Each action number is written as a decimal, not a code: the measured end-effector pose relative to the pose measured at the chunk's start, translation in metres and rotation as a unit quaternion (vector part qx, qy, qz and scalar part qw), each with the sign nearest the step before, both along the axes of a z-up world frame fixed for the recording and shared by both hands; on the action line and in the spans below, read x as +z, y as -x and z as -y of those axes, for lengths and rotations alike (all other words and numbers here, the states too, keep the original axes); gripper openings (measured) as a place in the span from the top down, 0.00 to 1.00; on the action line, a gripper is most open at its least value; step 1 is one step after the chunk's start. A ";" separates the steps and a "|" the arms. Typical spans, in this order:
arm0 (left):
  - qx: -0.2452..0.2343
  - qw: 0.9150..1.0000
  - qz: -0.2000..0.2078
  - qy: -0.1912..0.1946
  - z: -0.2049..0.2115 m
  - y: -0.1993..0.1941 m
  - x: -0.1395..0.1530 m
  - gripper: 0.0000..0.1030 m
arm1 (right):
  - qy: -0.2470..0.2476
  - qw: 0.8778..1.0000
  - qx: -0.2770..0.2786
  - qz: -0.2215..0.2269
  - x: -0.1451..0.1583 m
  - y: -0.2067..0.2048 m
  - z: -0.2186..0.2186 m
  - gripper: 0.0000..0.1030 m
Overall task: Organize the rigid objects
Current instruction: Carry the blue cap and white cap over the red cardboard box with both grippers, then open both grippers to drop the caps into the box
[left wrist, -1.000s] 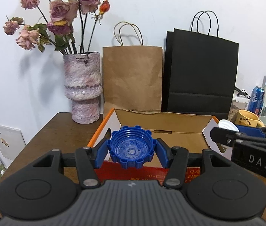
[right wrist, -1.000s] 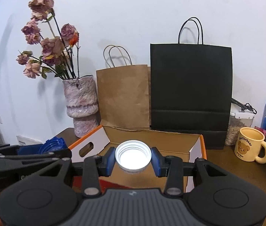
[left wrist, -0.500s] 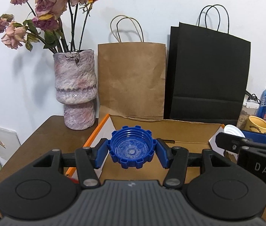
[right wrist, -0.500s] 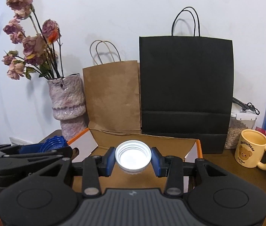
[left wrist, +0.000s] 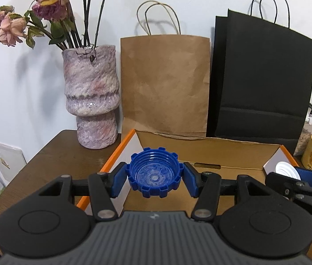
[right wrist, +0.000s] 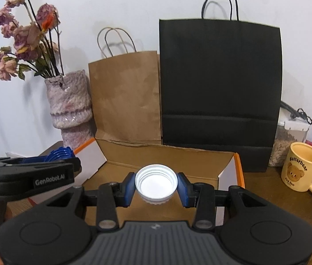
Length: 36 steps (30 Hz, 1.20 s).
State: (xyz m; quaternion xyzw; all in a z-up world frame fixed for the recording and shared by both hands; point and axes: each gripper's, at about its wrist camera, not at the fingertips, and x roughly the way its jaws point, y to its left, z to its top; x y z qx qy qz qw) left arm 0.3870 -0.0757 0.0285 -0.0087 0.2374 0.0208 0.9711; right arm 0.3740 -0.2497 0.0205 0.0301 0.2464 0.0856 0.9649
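Two caps ride in our grippers, both held above the open box (left wrist: 233,152). Our left gripper (left wrist: 155,177) has its blue pads clamped on the sides of a blue cap (left wrist: 155,174), notched around its rim and turned open side up — we see the threads inside. It hangs over the box's left end, near the orange-edged flap. Our right gripper (right wrist: 155,186) pinches a white cap (right wrist: 155,183), also open side up, over the middle of the box.

From the right wrist we see the left gripper just to the left, blue cap showing at its tip. Behind the box stand a vase (left wrist: 92,97) of dried roses, a brown bag (left wrist: 164,84) and a black bag (right wrist: 220,92), all against the wall. We find a yellow mug (right wrist: 304,170) on the table (left wrist: 52,154) right of the box.
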 end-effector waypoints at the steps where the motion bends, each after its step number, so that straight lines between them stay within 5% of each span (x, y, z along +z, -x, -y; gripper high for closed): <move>1: 0.001 1.000 -0.001 -0.001 0.000 -0.002 -0.001 0.46 | -0.001 1.000 0.000 -0.001 -0.002 -0.001 0.000 0.62; 22: -0.011 0.999 -0.032 -0.020 -0.003 -0.021 -0.022 0.41 | 0.008 1.000 -0.009 -0.011 -0.028 -0.015 -0.001 0.62; 23: -0.010 0.999 -0.028 -0.020 -0.003 -0.020 -0.021 0.36 | 0.006 1.000 -0.011 -0.011 -0.028 -0.014 0.001 0.56; 25: -0.009 1.000 -0.016 -0.016 -0.005 -0.018 -0.020 0.07 | 0.003 1.000 -0.019 -0.006 -0.026 -0.013 0.005 0.32; 27: -0.005 1.000 -0.010 -0.014 -0.007 -0.018 -0.019 0.00 | 0.004 1.000 -0.026 0.000 -0.024 -0.012 0.007 0.11; 30: -0.004 1.000 -0.007 -0.009 -0.009 -0.017 -0.017 0.00 | -0.001 0.999 -0.035 0.002 -0.022 -0.013 0.011 0.00; 36: 0.000 1.000 -0.009 -0.007 -0.010 -0.017 -0.017 0.00 | -0.001 0.999 -0.042 0.000 -0.021 -0.013 0.012 0.00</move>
